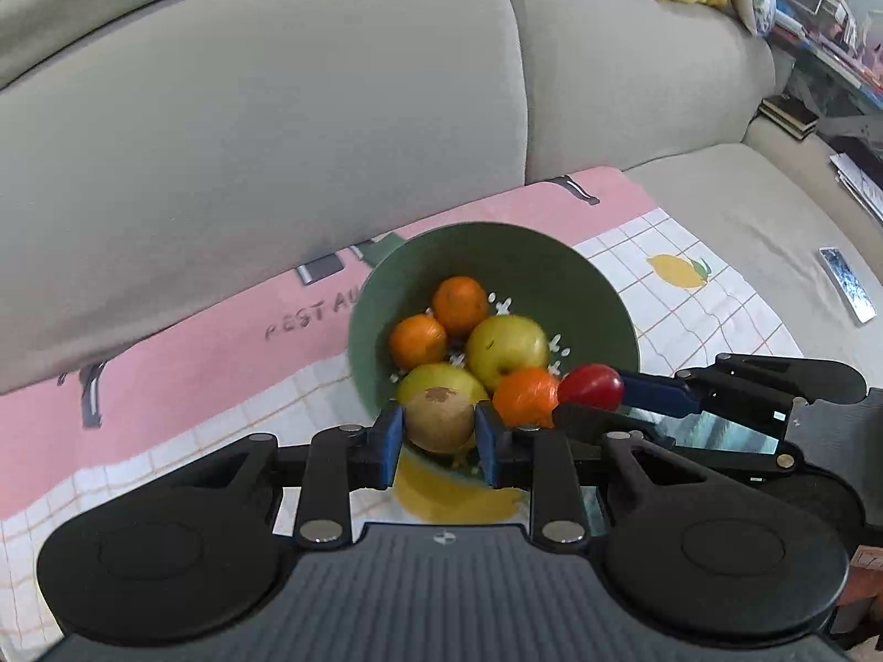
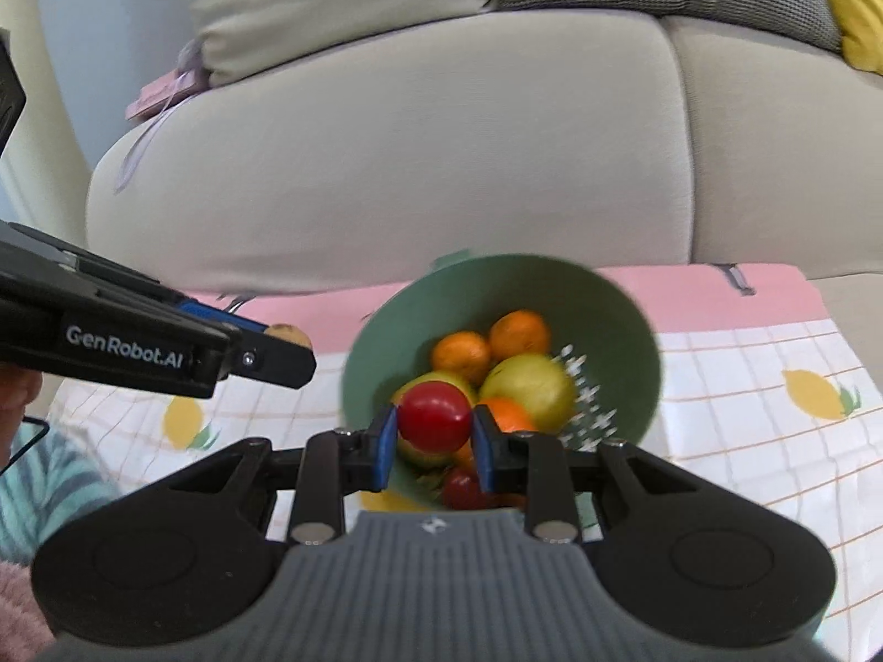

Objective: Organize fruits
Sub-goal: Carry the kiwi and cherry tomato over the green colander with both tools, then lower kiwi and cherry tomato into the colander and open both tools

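Green bowl (image 1: 607,298) sits directly beneath both loads: your left gripper (image 1: 439,436) pinches a kiwi (image 1: 439,419) (right gripper (image 2: 433,444) clamps a red tomato (image 2: 434,416)).

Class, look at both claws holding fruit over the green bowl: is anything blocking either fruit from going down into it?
No barrier. The kiwi and the red fruit hang over the open green bowl; only the oranges and apples already inside lie beneath.

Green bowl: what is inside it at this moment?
Inside the green bowl: three oranges and two yellow-green apples. A red fruit lies low, partly covered. The left gripper's kiwi and the right gripper's red tomato cover the bowl's near side.
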Available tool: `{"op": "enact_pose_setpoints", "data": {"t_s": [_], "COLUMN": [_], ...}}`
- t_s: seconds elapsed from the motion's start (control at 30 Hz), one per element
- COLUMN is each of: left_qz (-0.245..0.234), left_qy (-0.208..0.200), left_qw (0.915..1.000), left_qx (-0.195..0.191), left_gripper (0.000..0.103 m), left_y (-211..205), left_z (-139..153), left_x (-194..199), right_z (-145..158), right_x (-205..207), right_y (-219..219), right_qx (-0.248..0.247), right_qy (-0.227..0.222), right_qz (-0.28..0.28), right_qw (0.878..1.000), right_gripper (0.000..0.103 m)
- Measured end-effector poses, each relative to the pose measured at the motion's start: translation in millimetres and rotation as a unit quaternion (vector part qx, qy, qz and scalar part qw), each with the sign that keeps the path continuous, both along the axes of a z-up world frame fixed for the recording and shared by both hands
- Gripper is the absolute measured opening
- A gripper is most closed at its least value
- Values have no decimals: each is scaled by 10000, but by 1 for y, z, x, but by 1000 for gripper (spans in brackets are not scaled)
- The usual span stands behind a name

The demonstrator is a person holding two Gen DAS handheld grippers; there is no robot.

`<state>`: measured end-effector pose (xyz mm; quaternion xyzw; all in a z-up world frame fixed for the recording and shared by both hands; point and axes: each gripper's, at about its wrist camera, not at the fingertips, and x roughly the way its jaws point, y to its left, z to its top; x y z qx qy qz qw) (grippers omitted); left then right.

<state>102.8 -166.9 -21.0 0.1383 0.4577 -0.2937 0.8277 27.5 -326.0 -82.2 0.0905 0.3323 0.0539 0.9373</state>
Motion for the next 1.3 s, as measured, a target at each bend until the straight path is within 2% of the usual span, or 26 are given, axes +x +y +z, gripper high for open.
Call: {"op": "enact_pose_setpoints", "data": {"t_s": [0.27,0.57,0.9,1.17,1.3], "left_qz": [-188,-287,-304,-334,-340], "left_qy": [188,402,636,694,659], "left_qw": [9993,9972,9956,9957,9959], "left_qx": [253,562,620,514,525], "left_gripper": [31,31,31,31,39], "left_y": [-41,-64,-72,-70,-69], "left_z": [-20,-51,-75,-75,-74], "left_x": [30,52,62,64,62], "right_z": [-16,-35,-58,-64,-62], "right_x": [24,54,68,73,73], "right_y": [-23,-12,-10,-8,-6], "right_qx": [-515,-1613,-1829,-2038,-2122], "right_qy": [139,587,1093,1211,1258], "right_qz": [-201,67,261,329,320], "right_qw": [9984,9851,9767,9709,9686], "right_gripper": [25,25,25,26,26]}}
